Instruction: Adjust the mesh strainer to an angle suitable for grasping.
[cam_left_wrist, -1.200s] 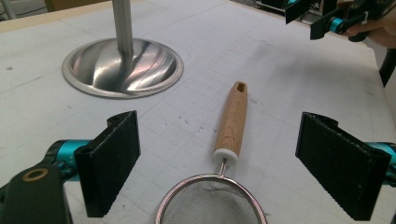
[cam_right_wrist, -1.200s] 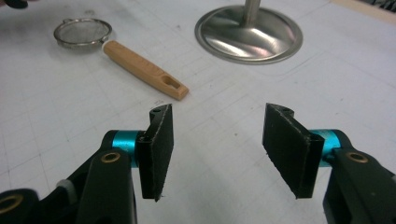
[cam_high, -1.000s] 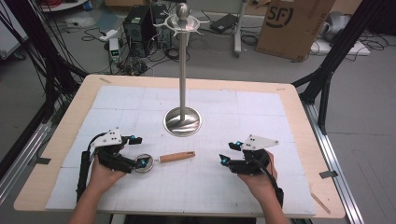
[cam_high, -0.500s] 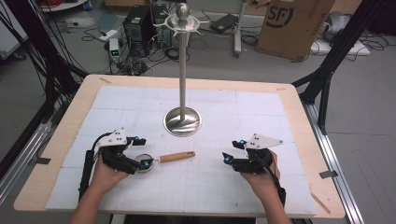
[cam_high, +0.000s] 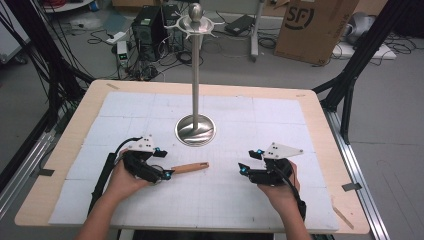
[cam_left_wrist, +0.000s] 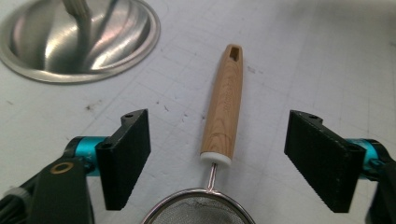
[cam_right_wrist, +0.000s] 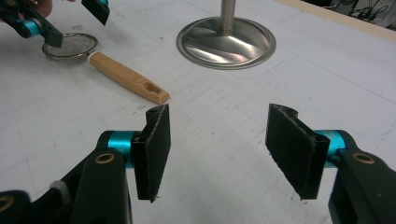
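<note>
While spread, left tool (cam_left_wrist: 217, 158) astride strainer (cam_left_wrist: 219, 140).

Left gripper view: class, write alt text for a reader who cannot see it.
A small mesh strainer with a wooden handle lies on the white table mat, between the open black jaws of the left gripper. The shiny round base of a metal stand sits at upper left.

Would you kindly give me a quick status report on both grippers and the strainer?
Left gripper open, jaws astride the small wooden-handled mesh strainer. Right gripper open, holding nothing. Strainer flat on white mat; steel stand base beyond, not in the way.
</note>
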